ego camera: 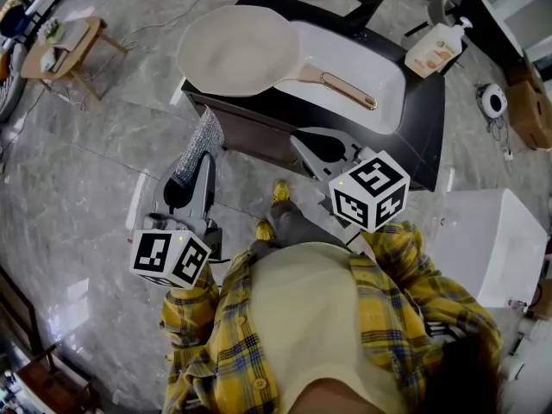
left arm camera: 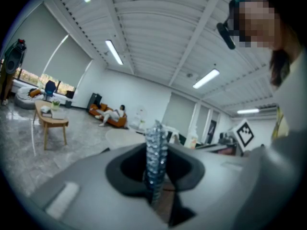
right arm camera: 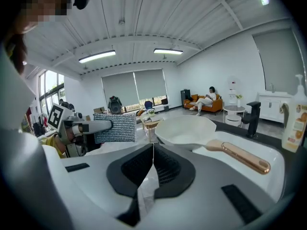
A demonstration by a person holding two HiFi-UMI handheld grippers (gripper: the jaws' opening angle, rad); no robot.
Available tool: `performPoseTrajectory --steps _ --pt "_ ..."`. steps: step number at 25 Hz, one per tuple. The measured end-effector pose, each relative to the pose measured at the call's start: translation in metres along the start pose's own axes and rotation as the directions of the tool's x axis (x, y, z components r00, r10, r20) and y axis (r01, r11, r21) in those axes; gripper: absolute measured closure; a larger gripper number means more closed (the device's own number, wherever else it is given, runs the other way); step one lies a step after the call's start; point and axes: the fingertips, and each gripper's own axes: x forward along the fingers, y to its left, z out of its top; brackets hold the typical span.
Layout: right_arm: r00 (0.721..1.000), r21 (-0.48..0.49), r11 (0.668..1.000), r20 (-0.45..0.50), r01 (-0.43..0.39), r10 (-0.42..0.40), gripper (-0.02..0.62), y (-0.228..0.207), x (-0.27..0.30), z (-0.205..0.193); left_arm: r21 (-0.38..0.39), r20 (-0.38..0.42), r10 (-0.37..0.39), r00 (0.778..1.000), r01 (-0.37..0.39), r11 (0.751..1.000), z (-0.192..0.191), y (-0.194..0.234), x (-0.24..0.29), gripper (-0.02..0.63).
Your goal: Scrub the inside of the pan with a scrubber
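Silver scrubber point(ego camera: 199, 138) is pinched tight in the left gripper point(ego camera: 191, 169), away from the cream pan point(ego camera: 239, 50) resting on the sink point(ego camera: 379, 84) edge. The right gripper point(ego camera: 306, 143) is closed with nothing in it. Nothing holds the pan, so hard rubbing could tip it off.

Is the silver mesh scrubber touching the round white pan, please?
No, the scrubber in the left claw hangs over the floor, apart from the pan.
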Motion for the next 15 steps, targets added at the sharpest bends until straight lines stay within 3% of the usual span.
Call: performPoseTrajectory --steps 15 --pt "0.999 -0.121 0.993 -0.046 0.010 -0.016 0.581 -0.092 0.052 0.050 0.050 -0.038 0.041 0.998 -0.039 0.998 0.034 0.034 0.100 0.532"
